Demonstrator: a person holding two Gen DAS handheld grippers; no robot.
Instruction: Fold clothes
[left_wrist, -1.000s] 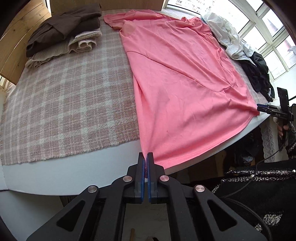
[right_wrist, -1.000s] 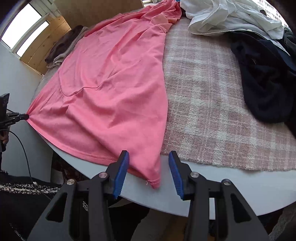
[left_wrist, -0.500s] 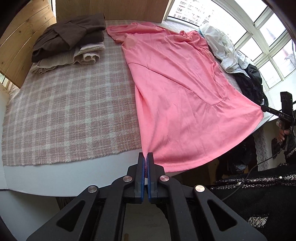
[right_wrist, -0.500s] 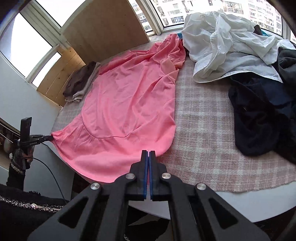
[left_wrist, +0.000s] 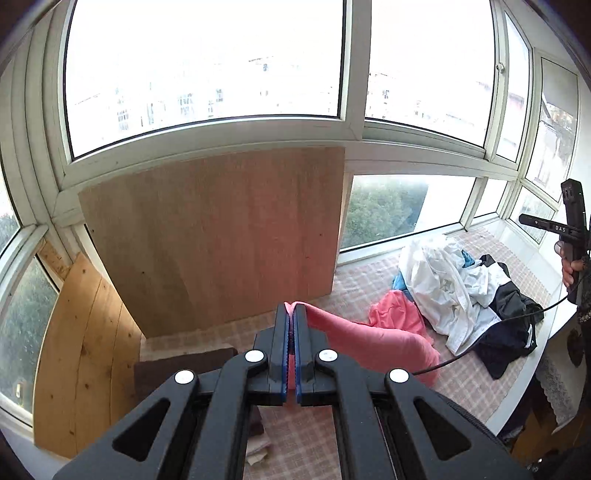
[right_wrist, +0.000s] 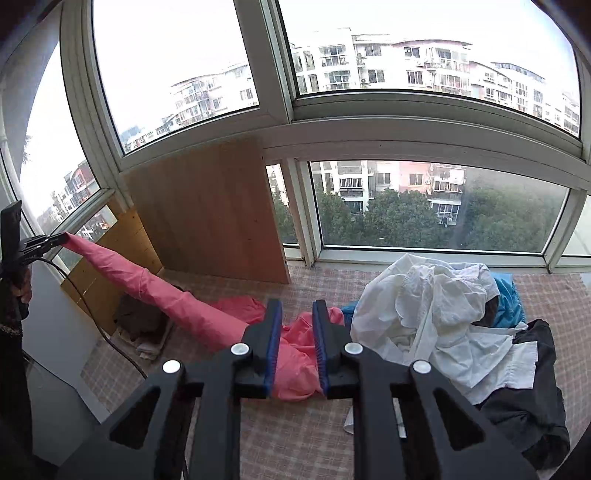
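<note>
The pink shirt (left_wrist: 369, 339) is lifted off the checked blanket (left_wrist: 362, 280). My left gripper (left_wrist: 291, 314) is shut on one corner of the shirt and holds it high; in the right wrist view it shows at the far left (right_wrist: 61, 239) with the shirt (right_wrist: 173, 299) stretched down from it in a long roll. My right gripper (right_wrist: 296, 308) is open, its fingers a small gap apart, with bunched pink cloth just beyond and between them, not pinched. In the left wrist view it shows at the far right (left_wrist: 532, 220).
A pile of white (right_wrist: 424, 306), blue (right_wrist: 508, 299) and black clothes (right_wrist: 524, 402) lies on the blanket at the right. Folded brown and beige clothes (right_wrist: 142, 325) lie at the left. A wooden board (left_wrist: 221, 236) leans against the windows behind.
Both grippers have swung up from the table edge, lifting the shirt off the blanket. My right gripper, shut half a second ago, has now opened. The left has stayed shut on the shirt.
</note>
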